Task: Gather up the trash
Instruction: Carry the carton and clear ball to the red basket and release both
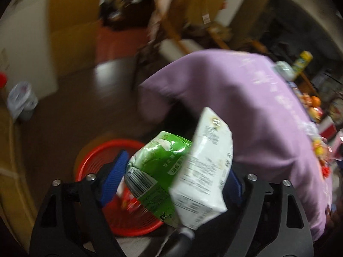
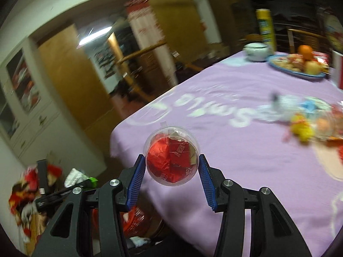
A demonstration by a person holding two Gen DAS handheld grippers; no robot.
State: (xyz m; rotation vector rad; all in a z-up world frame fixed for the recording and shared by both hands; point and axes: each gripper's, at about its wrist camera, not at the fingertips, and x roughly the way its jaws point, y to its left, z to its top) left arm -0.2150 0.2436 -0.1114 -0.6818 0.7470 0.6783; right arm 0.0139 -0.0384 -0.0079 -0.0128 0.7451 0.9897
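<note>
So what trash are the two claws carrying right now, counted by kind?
Crinkly plastic snack bags, one green and one white, both in the left claw: 2
Clear round plastic cup stuffed with red foil wrappers, in the right claw: 1
Total: 3
</note>
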